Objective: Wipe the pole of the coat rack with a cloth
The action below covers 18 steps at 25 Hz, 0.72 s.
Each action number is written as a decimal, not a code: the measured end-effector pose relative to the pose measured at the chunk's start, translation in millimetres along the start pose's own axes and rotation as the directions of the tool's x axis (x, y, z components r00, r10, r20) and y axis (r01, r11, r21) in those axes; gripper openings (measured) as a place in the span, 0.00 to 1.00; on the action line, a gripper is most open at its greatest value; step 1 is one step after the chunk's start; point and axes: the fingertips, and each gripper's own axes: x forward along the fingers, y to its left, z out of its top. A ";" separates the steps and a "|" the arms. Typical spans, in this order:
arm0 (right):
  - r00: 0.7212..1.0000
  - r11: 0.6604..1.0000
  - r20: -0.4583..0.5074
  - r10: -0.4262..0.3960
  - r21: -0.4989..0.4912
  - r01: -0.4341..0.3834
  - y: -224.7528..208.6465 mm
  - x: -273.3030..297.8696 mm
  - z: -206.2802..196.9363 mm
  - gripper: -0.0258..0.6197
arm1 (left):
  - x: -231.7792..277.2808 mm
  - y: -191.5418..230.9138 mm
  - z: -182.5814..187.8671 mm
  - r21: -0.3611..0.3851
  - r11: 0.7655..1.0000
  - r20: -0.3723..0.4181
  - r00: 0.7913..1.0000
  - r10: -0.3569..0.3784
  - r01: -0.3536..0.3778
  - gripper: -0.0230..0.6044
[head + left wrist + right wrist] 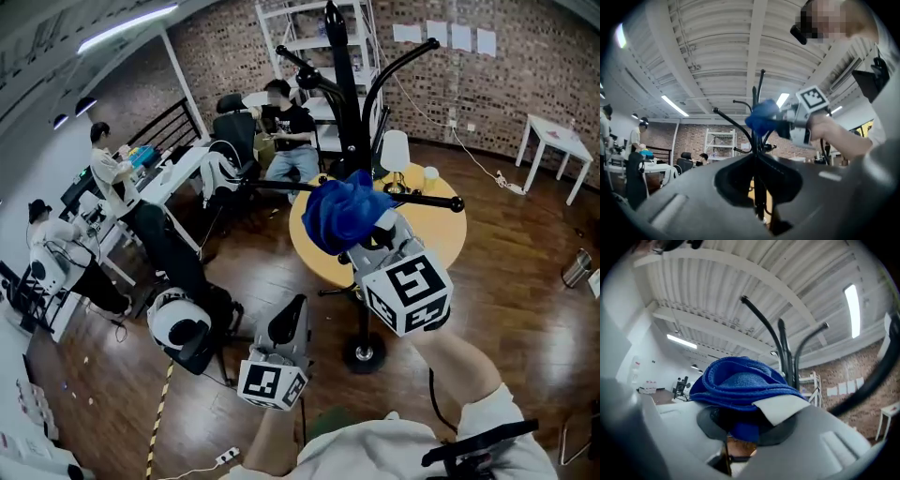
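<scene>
Our right tongs [364, 242] are closed on a bunched blue cloth [339, 211], pinching it by its lower folds so that most of it swells out above the tips. We hold it up against the black pole [348, 103] of the coat rack, about where the side arms branch off and above the round yellow table [441, 234]. From the right gripper view the pole rises just behind the cloth. We cannot tell whether the two are touching.

Our left tongs [296, 305] hang lower, apart from the pole and pointing up towards it. In the left gripper view the tips look drawn together. The dark pole lines up with the seam between them, so we can only say that nothing seems to be gripped there.

We judge the cloth to be light, soft terry that drapes and will fold round the pole under gentle pressure. The present hold on a thick wad of folds looks sound, since a grip on a single edge could slip. The pole looks stiff, smooth and slim on a small wheeled base [364, 352], so a hard push might tip or roll the rack.

As for writing, a pale tag [780, 409] lies on the cloth and shows no print we can read. The cube [408, 286] on the right tongs bears only black-and-white square markers. The sheets on the brick wall [459, 36] are too small to read.
</scene>
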 end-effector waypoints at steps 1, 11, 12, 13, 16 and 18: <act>0.999 0.999 0.044 0.025 -0.046 -0.023 9.5 6.2 20.9 0.19 | 3.3 4.6 -3.9 -0.007 1.000 -0.005 1.000 -0.010 0.010 0.06; 0.969 0.935 -0.078 -0.234 -0.293 0.202 -27.6 52.7 19.0 0.19 | 43.9 56.9 17.0 -0.009 0.978 0.035 0.978 -0.208 0.208 0.06; 0.960 0.927 -0.114 -0.257 -0.311 0.211 -29.1 52.0 5.4 0.19 | 47.6 63.7 16.0 -0.013 0.973 0.035 0.973 -0.228 0.228 0.06; 0.948 0.920 -0.150 -0.279 -0.326 0.219 -30.6 51.8 -8.2 0.19 | 51.2 70.2 13.6 -0.021 0.969 0.030 0.969 -0.247 0.247 0.06; 0.917 0.901 -0.190 -0.352 -0.335 0.276 -38.4 45.6 -39.9 0.19 | 56.3 82.7 -0.1 -0.063 0.946 0.007 0.948 -0.317 0.317 0.06; 0.916 0.892 -0.141 -0.376 -0.323 0.317 -37.4 38.4 -35.8 0.19 | 57.8 86.2 -13.3 -0.073 0.925 0.001 0.928 -0.373 0.372 0.06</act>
